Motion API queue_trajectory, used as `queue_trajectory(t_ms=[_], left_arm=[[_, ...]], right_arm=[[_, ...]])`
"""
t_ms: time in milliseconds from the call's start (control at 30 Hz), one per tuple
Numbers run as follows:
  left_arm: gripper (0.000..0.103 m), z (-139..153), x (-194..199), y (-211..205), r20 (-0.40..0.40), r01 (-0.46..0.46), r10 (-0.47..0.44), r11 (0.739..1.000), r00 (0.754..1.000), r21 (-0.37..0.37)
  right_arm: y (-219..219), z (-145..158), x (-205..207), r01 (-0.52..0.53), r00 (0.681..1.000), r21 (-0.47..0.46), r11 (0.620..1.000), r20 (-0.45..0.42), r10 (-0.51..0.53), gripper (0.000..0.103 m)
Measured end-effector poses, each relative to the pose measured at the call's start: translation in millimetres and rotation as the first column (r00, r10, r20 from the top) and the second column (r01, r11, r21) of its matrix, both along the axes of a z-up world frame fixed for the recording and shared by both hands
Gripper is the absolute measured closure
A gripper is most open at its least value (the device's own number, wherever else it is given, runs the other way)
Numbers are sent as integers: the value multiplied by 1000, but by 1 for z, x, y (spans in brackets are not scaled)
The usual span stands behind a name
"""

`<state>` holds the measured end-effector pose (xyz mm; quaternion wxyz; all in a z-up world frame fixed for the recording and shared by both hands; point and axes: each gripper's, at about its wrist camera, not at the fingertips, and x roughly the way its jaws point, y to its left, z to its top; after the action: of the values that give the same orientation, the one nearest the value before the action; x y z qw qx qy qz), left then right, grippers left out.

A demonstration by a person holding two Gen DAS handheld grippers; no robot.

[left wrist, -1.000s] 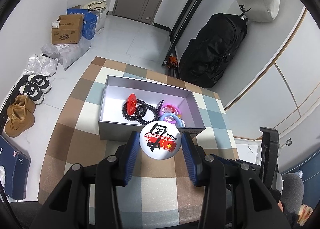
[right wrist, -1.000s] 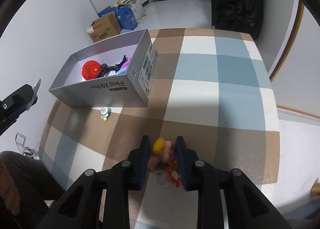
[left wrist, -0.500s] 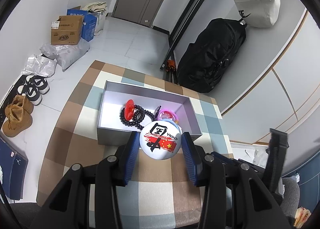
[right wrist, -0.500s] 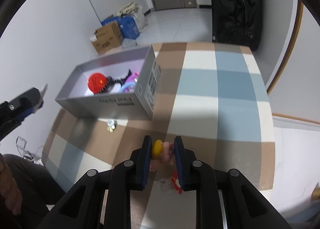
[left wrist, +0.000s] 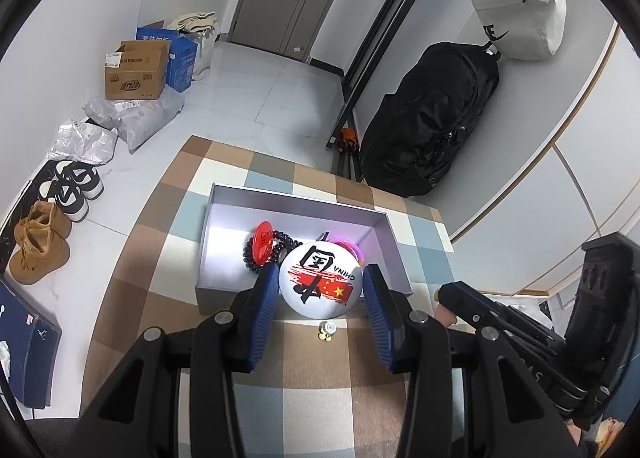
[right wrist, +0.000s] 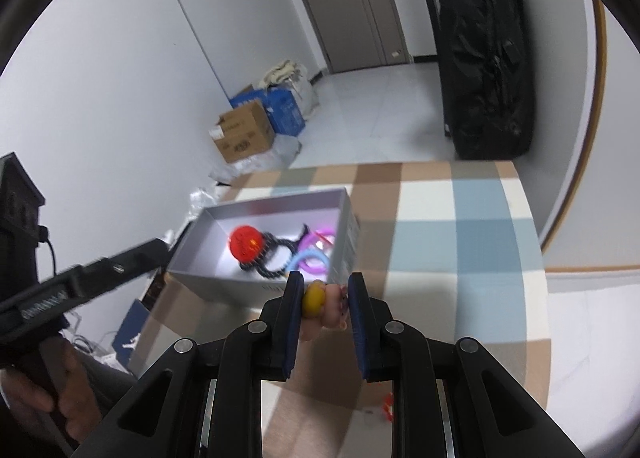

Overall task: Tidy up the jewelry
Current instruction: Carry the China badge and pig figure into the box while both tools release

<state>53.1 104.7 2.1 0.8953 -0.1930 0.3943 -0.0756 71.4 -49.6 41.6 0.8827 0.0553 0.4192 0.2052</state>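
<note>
Left gripper (left wrist: 321, 290) is clamped on a badge (left wrist: 320, 281) near the box (left wrist: 224, 292) — right gripper (right wrist: 325, 300) is clamped on a charm (right wrist: 326, 304).

White round badge (left wrist: 321, 282): "CHINA" seen upside down, large black Chinese character, red brush-stroke flag with yellow stars. Beige bag (left wrist: 516, 10) hanging on wall: black Nike swoosh, partial lettering above it. Brown carton (left wrist: 134, 72) on floor: Chinese print, unreadable. Blue carton (left wrist: 176, 54) behind it: white Chinese characters, unreadable. Dark blue box (left wrist: 24, 342) at floor edge: white Jordan jumpman logo.
</note>
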Motion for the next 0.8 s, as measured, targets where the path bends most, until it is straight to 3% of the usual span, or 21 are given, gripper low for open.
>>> queue_trajectory(t_ms=[800], left_arm=[[66, -16, 44, 4, -86, -26, 22, 998, 996, -55]], right_arm=[[30, -6, 54, -34, 998, 134, 990, -52, 41, 82]])
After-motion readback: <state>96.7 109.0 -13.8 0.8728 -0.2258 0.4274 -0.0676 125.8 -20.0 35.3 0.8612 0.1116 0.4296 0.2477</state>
